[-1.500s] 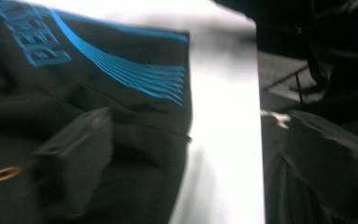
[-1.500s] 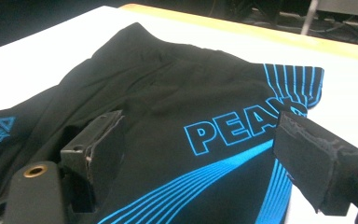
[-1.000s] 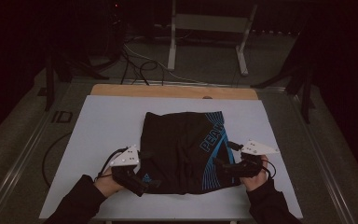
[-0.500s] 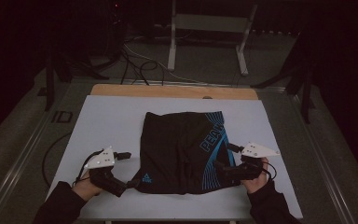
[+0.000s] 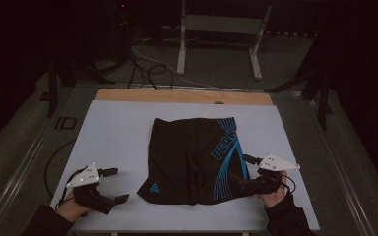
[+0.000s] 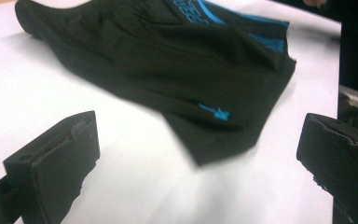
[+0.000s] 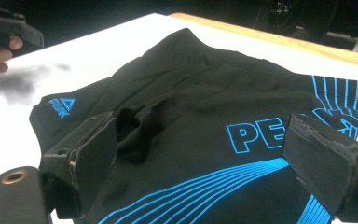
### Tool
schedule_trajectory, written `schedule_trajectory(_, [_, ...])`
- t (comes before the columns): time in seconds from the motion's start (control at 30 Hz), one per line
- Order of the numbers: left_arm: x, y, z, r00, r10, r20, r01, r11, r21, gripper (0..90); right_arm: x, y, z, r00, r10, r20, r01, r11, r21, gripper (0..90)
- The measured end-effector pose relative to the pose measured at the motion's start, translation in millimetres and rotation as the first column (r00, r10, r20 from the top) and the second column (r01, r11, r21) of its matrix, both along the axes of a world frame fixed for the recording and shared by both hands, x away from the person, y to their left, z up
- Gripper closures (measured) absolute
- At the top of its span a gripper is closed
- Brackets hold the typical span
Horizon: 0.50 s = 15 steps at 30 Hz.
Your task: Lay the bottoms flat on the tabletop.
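A pair of black shorts (image 5: 194,160) with blue lines and lettering lies flat at the centre of the white counter (image 5: 118,128) in the high view, its blue-striped side toward the right of the frame and a small blue logo near its lower left corner. The left gripper (image 5: 114,186) sits at the lower left of that frame, held in a hand (image 5: 71,209) over bare counter, apart from the cloth; its jaws stand wide apart with nothing between them. In the left gripper view the two black jaws rise at the lower left and lower right corners, and the shorts (image 6: 168,60) spread across the upper half, their nearest corner reaching toward the middle of the frame. The right gripper (image 5: 241,172) is at the lower right of the high view, at the shorts' right edge over the blue stripes, with its jaws spread. In the right gripper view its jaws straddle the fabric (image 7: 205,126), open on either side of it, not pinching it. The left gripper (image 7: 9,23) shows in the upper left corner there.
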State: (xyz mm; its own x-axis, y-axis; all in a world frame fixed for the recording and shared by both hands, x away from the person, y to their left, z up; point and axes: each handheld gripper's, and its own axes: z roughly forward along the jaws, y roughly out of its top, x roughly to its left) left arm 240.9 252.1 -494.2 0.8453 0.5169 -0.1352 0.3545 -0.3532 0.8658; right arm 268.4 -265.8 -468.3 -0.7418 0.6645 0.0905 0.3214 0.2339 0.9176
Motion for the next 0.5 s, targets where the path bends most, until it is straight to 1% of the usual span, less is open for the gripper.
schedule_trajectory(0.07, [-3.4,3.0,-1.5,1.0,-0.003,0.008,0.003,1.0,-0.003,0.1,-2.7,-2.1,0.3,0.9999,0.003,0.015,-0.003,1.0,0.005,10.7])
schedule_trajectory(0.13, [-5.2,7.6,-2.7,0.9999,0.003,0.01,-0.003,1.0,0.008,0.1,-4.8,-4.0,-0.1,0.9998,0.013,0.012,-0.013,1.0,0.001,10.7])
schedule_trajectory(0.17, [-5.3,9.3,-3.0,0.9999,0.005,0.014,-0.005,0.9999,0.012,0.1,-6.7,-5.2,-1.0,0.9997,0.014,0.019,-0.014,1.0,0.003,10.8])
schedule_trajectory(0.27, [-5.1,16.1,-3.3,0.9995,0.027,0.016,-0.027,0.9996,0.0,0.1,-9.5,-8.1,-4.1,0.9996,0.017,0.022,-0.017,1.0,-0.009,10.6])
schedule_trajectory(0.3, [-4.8,18.2,-3.2,0.9992,0.037,0.017,-0.037,0.9993,-0.002,0.1,-10.8,-9.3,-5.2,0.9996,0.022,0.016,-0.022,1.0,-0.009,10.4])
schedule_trajectory(0.33, [-4.8,18.2,-3.2,0.9992,0.037,0.017,-0.037,0.9993,-0.002,0.1,-12.3,-11.1,-6.8,0.9996,0.027,0.011,-0.027,1.0,-0.006,10.3])
schedule_trajectory(0.37, [-3.9,20.3,-3.4,0.9984,0.052,0.02,-0.052,0.9986,0.0,0.1,-13.5,-12.3,-8.2,0.9997,0.021,0.014,-0.021,1.0,-0.014,10.4])
schedule_trajectory(0.43, [-2.9,20.8,-4.1,0.9979,0.063,0.015,-0.063,0.998,-0.004,0.1,-14.8,-14.8,-10.9,0.9998,0.003,0.019,-0.002,0.999,-0.04,10.4])
schedule_trajectory(0.5, [-2.0,20.0,-4.9,0.998,0.062,0.013,-0.062,0.9981,0.0,0.1,-15.9,-16.5,-14.4,0.9997,-0.016,0.017,0.017,0.999,-0.042,10.4])
